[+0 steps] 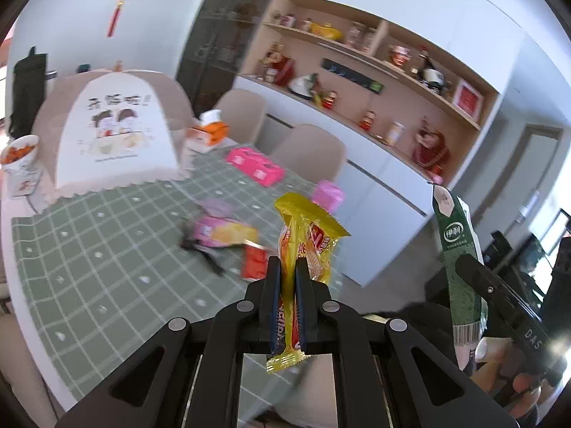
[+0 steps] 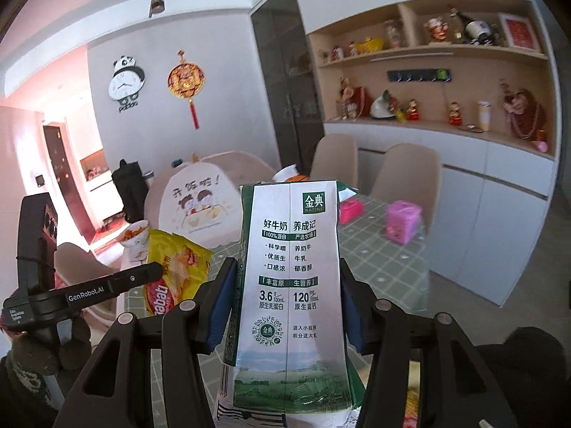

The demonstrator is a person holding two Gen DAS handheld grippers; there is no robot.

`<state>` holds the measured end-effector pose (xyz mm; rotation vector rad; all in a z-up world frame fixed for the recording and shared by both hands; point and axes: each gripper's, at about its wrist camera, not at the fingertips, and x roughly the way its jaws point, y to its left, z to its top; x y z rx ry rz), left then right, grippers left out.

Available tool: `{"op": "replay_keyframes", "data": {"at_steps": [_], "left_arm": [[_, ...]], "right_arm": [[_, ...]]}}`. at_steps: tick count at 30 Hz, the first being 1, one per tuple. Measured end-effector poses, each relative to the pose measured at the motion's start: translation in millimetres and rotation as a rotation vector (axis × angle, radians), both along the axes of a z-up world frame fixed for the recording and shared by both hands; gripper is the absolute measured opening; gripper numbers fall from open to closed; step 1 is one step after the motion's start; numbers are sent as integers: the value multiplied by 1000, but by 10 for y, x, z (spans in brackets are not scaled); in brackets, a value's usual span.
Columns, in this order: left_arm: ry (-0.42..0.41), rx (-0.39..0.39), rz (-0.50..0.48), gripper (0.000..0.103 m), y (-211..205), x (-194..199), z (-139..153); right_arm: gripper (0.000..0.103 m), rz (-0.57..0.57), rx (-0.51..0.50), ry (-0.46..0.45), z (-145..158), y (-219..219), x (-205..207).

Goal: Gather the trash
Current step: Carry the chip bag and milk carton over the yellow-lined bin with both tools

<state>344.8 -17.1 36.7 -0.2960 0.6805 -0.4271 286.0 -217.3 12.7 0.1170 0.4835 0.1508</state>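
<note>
My left gripper is shut on a yellow snack wrapper and holds it upright above the table edge. The wrapper also shows in the right wrist view. My right gripper is shut on a green and white milk carton, held upright. The carton also shows at the right of the left wrist view. More wrappers and a red packet lie on the green checked tablecloth.
A beige food cover, an orange tissue box, pink boxes and a bowl of food stand on the table. Beige chairs sit behind it. White cabinets with shelves of ornaments line the wall.
</note>
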Motion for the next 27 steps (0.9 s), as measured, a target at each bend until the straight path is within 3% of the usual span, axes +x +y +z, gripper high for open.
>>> {"op": "replay_keyframes", "data": {"at_steps": [8, 14, 19, 24, 27], "left_arm": [[-35, -19, -91, 8, -509, -422, 212], [-25, -31, -162, 8, -825, -597, 178], [80, -39, -231, 8, -1157, -580, -197], [162, 31, -289, 8, -1559, -543, -727], [243, 32, -326, 8, -1736, -532, -1039]], "right_arm": [[50, -55, 28, -51, 116, -433, -567], [50, -98, -25, -92, 148, -570, -902], [50, -163, 5, -52, -6, -807, -1081], [50, -229, 37, 3, -173, -1046, -1174], [50, -242, 50, 37, -285, -1132, -1168]]}}
